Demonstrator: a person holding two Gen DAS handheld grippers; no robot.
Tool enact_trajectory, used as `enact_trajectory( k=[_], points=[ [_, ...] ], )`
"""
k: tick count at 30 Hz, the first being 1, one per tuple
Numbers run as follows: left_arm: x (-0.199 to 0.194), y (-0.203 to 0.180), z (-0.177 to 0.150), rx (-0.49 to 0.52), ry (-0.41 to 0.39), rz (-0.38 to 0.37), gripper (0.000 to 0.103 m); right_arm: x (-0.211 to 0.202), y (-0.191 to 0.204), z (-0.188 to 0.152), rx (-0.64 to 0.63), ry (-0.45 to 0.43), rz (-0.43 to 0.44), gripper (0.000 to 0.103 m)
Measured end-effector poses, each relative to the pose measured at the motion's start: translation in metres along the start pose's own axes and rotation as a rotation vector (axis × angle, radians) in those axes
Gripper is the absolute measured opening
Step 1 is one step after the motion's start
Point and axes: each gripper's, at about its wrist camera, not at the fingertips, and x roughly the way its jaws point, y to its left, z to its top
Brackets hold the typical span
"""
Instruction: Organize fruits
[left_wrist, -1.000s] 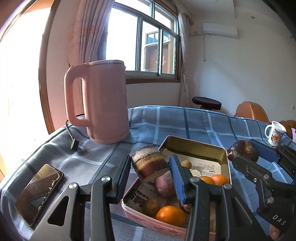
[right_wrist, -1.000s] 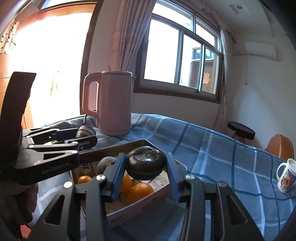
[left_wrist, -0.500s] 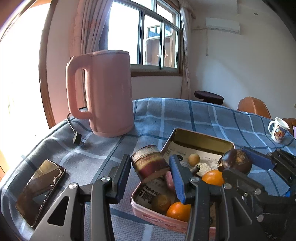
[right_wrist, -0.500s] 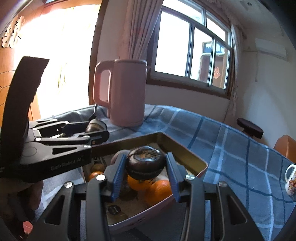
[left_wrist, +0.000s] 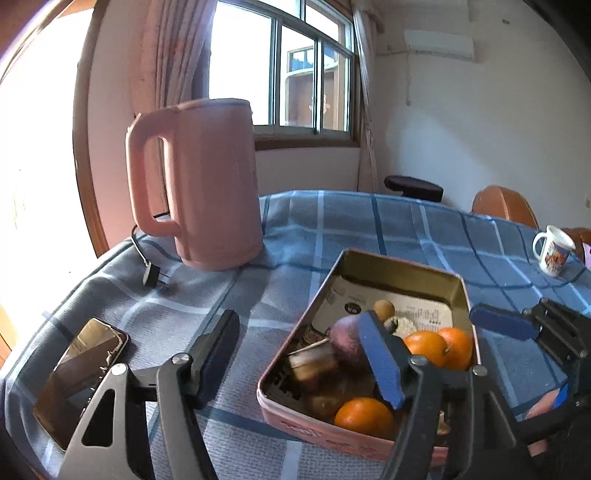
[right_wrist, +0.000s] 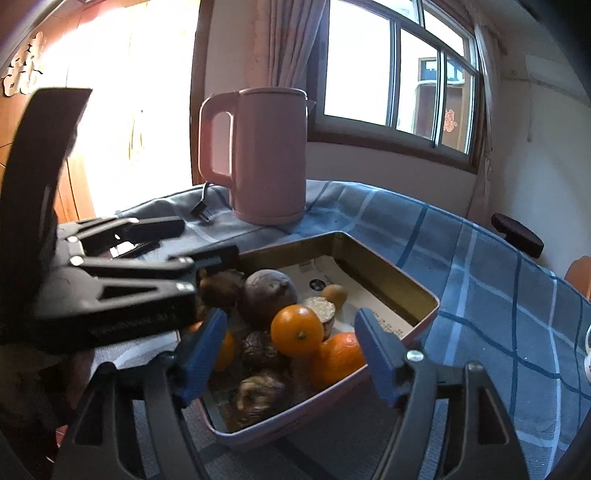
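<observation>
With both jaws opening, held fruits now lie in tin (left_wrist: 399, 264).

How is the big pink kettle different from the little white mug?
The tall pink plastic kettle is plain and stands near the metal fruit tin; the small white ceramic mug has a colourful picture and stands far off at the table's edge. Both are upright, with one handle.

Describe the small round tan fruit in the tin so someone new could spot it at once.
Start at the tall pink kettle on the blue checked tablecloth, then drop to the open pink rectangular tin before it. On the printed white paper lining it, just beyond the oranges, lies the small round tan fruit: far smaller and paler than they are.
</observation>
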Motion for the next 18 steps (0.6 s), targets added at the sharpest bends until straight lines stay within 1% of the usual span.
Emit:
enact_trajectory(
  k=[5, 7, 15, 18],
  points=[
    [-0.009, 0.005, 0.005, -0.029, -0.028, -0.004, 0.069, -0.010, -0.004, -0.001, 0.011, -0.027, -0.029, 0.075],
    [-0.013, 0.004, 0.006, -0.035, -0.041, -0.012, 0.070, -0.016, -0.007, 0.000, 0.019, -0.038, -0.047, 0.079],
    [-0.022, -0.004, 0.009, -0.029, -0.063, -0.023, 0.070, -0.042, -0.019, 0.001, 0.030, -0.093, -0.129, 0.084],
    [-0.024, -0.008, 0.009, -0.023, -0.064, -0.028, 0.071, -0.049, -0.025, 0.001, 0.049, -0.115, -0.159, 0.088]
  ],
)
